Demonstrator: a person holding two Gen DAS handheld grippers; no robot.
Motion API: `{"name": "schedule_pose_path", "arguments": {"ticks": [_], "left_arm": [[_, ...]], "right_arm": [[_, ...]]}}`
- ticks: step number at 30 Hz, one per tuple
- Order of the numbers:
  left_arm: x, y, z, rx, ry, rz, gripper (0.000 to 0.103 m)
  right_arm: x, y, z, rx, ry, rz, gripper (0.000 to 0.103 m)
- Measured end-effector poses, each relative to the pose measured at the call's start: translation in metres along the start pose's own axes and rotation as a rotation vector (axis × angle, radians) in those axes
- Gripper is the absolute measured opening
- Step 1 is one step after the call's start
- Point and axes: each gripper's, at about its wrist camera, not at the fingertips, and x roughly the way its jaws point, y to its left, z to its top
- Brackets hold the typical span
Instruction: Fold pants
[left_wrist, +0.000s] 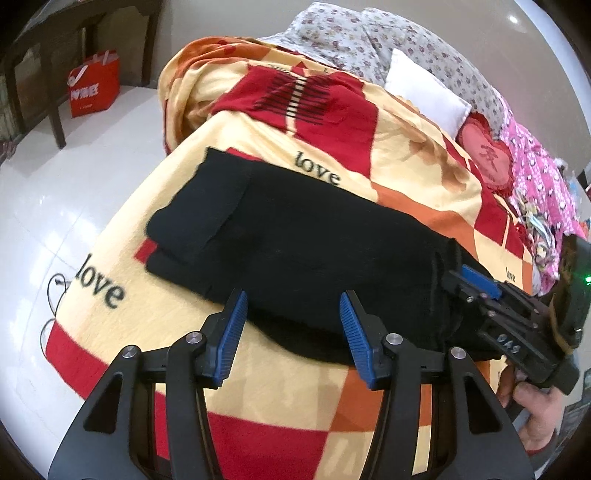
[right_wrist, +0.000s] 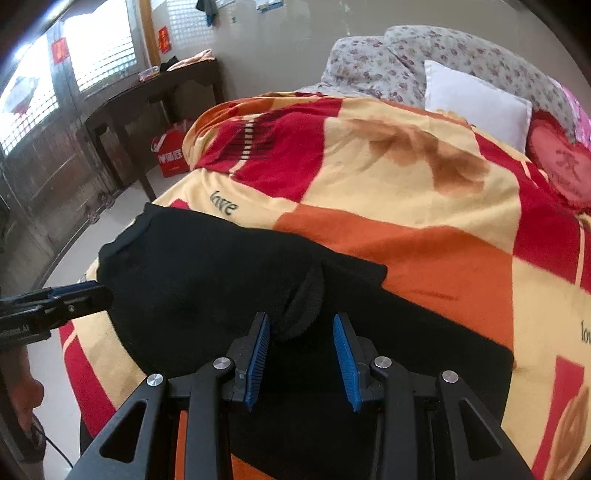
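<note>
Both the left gripper (left_wrist: 293, 306) and right gripper (right_wrist: 301, 330) hover spread over black pants (left_wrist: 295, 236) — on a blanket (left_wrist: 406, 184) printed "love".

The blanket (left_wrist: 280, 155) bears the printed word "love" in several places.

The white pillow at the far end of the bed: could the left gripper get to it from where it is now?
Probably not without moving along the bed. The left gripper hangs over the black pants at the near edge; the pillow lies far beyond, though only open blanket lies between.
</note>
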Motion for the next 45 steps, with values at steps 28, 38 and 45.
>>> {"name": "schedule_pose_path", "arguments": {"ticks": [28, 38, 45], "left_arm": [[0.005, 0.061, -0.002, -0.253, 0.013, 0.001, 0.068], [0.014, 0.059, 0.007, -0.249, -0.021, 0.009, 0.072], [0.004, 0.074, 0.000, -0.358, -0.026, -0.031, 0.073]], "right_arm": [[0.098, 0.088, 0.076, -0.168, 0.065, 0.192, 0.047], [0.137, 0.114, 0.097, -0.276, 0.090, 0.219, 0.048], [0.152, 0.107, 0.105, -0.244, 0.118, 0.303, 0.050]]}}
